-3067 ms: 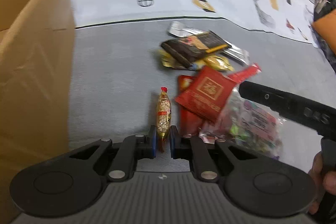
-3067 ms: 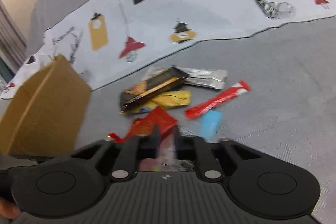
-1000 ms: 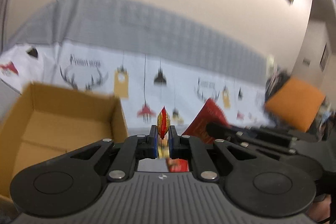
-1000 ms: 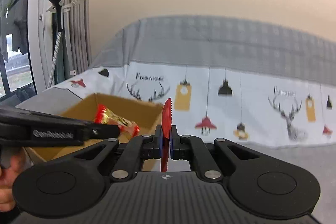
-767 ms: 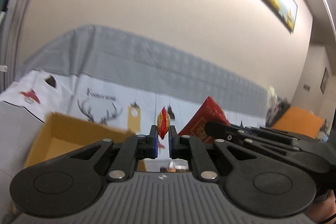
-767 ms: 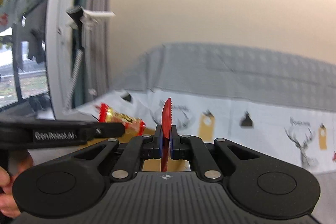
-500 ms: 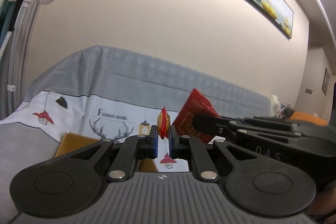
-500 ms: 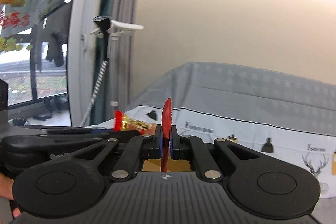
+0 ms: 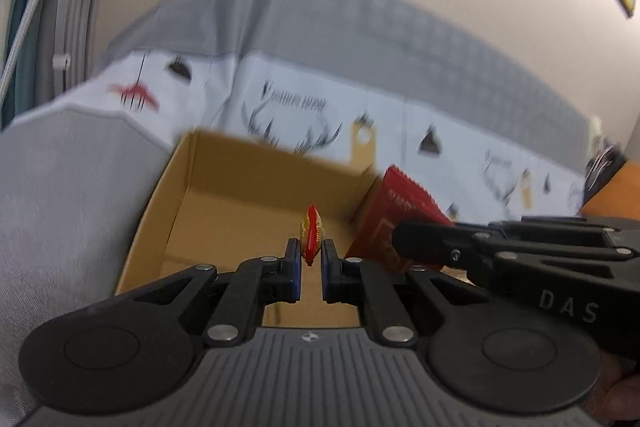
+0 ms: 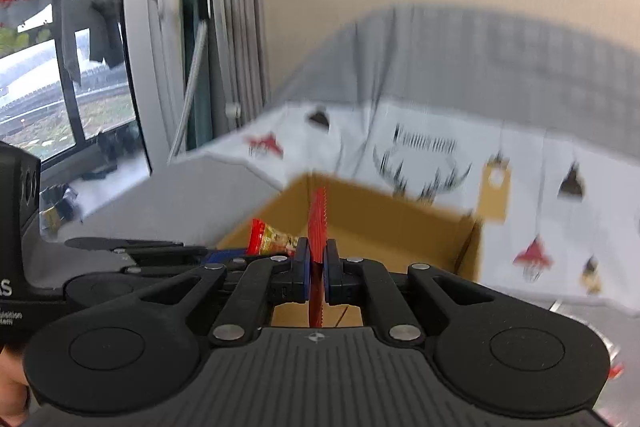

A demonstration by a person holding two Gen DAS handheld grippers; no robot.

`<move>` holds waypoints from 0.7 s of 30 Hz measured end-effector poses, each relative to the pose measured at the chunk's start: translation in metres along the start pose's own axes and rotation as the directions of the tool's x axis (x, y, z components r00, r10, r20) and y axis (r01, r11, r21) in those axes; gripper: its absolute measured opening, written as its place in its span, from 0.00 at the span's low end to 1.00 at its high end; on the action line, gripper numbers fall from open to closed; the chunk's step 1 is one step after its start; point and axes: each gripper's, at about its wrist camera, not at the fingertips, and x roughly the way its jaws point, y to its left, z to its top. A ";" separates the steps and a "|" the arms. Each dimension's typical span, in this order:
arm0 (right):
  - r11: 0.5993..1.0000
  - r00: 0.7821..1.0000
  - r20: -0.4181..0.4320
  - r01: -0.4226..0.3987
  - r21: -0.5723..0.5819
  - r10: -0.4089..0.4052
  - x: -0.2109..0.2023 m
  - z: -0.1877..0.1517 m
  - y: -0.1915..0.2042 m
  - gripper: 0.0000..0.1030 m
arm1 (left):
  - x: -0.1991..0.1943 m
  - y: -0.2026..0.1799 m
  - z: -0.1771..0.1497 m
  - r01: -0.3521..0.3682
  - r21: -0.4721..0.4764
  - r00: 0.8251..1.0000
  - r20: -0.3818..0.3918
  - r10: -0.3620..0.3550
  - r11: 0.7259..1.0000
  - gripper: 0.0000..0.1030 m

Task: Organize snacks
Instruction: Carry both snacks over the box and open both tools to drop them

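My left gripper is shut on a small yellow snack bar with red ends, held edge-on over the open cardboard box. To its right, my right gripper holds a flat red packet over the box's right wall. In the right wrist view my right gripper is shut on that red packet, seen edge-on above the box. The snack bar shows at the tip of the left gripper, just left of the packet.
The box stands on a grey couch seat in front of a white cloth printed with deer and lamps. A window and curtain rail lie to the left. An orange cushion sits at the far right.
Both grippers have tipped downward and moved toward the box, which now fills the middle of both views. Each still holds its snack.
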 end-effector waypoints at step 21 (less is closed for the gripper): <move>0.973 0.972 -0.235 0.068 0.220 -0.015 0.085 -0.049 -0.042 0.50 | 0.075 0.019 -0.029 -0.154 0.084 0.963 -0.211 0.168 0.985 0.39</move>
